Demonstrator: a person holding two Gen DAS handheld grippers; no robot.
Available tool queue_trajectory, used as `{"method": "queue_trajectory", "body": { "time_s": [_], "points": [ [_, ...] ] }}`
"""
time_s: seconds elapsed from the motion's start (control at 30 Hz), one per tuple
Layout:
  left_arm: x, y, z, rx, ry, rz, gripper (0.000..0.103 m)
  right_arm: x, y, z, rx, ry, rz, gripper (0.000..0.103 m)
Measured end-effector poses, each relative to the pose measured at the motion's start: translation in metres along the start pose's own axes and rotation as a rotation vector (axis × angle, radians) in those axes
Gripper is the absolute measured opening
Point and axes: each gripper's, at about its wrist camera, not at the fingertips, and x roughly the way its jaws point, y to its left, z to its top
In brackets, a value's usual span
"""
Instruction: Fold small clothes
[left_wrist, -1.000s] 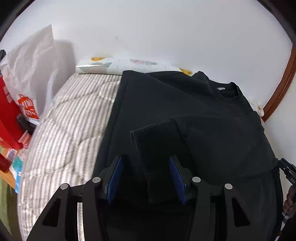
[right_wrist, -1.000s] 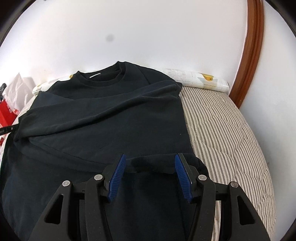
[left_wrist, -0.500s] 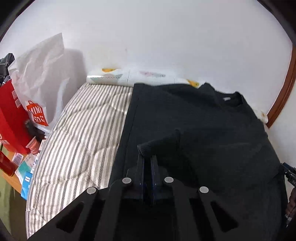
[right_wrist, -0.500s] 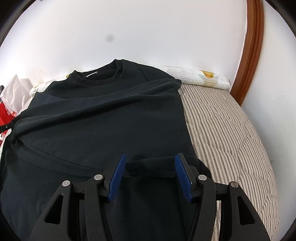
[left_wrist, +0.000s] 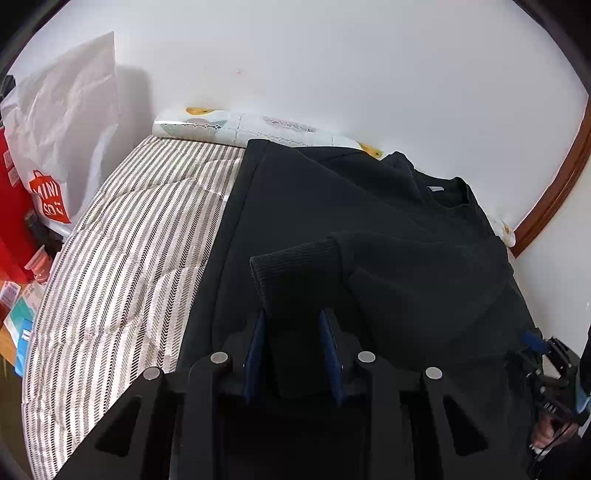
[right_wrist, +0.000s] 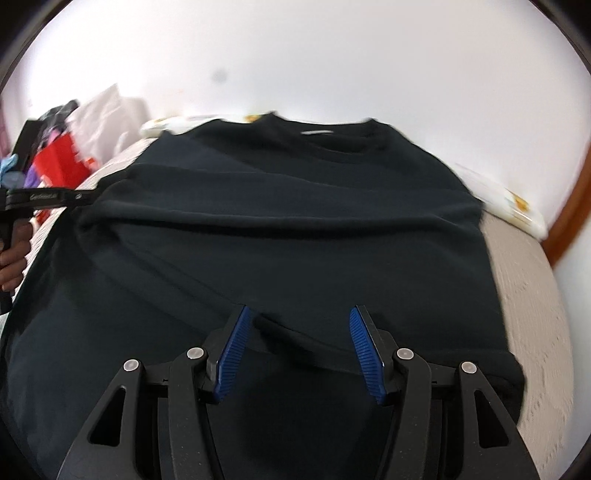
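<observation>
A black long-sleeved sweater lies flat on a striped bed, its collar toward the wall and both sleeves folded across the body. In the left wrist view the ribbed sleeve cuff lies just ahead of my left gripper, which is open with the cuff's end between its blue pads, not clamped. In the right wrist view the sweater fills the frame. My right gripper is open over its lower part, with a folded sleeve edge lying between the fingers.
The striped mattress shows to the left of the sweater and also to its right. A white Miniso bag and red packages stand at the left. A patterned pillow lies against the white wall.
My left gripper shut on the sleeve cuff half a second ago and has now opened, leaving the cuff on the sweater. My right gripper stayed open and swung left over the sweater.
</observation>
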Motion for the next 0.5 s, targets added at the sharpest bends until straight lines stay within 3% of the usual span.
{"method": "queue_trajectory", "body": {
  "time_s": [0.17, 0.27, 0.3, 0.33, 0.37, 0.5],
  "points": [
    [0.007, 0.001, 0.007, -0.014, -0.001, -0.011, 0.028, 0.015, 0.027, 0.004, -0.085, 0.011, 0.021, 0.055],
    [0.007, 0.004, 0.011, -0.026, -0.011, -0.006, 0.017, 0.027, 0.038, 0.007, -0.136, 0.034, 0.022, 0.051],
    [0.006, 0.006, 0.012, -0.031, -0.018, -0.001, 0.01, 0.029, 0.044, 0.009, -0.153, 0.031, 0.017, 0.04],
    [0.006, 0.008, 0.013, -0.04, -0.025, 0.0, 0.008, 0.029, 0.049, 0.012, -0.178, 0.026, 0.027, 0.02],
    [0.005, 0.012, 0.014, -0.057, -0.034, -0.008, 0.007, 0.027, 0.053, 0.014, -0.193, 0.024, 0.036, 0.011],
    [0.002, 0.016, 0.02, -0.064, -0.061, -0.01, 0.004, 0.017, 0.061, 0.02, -0.25, -0.005, 0.011, 0.004]
  ]
}}
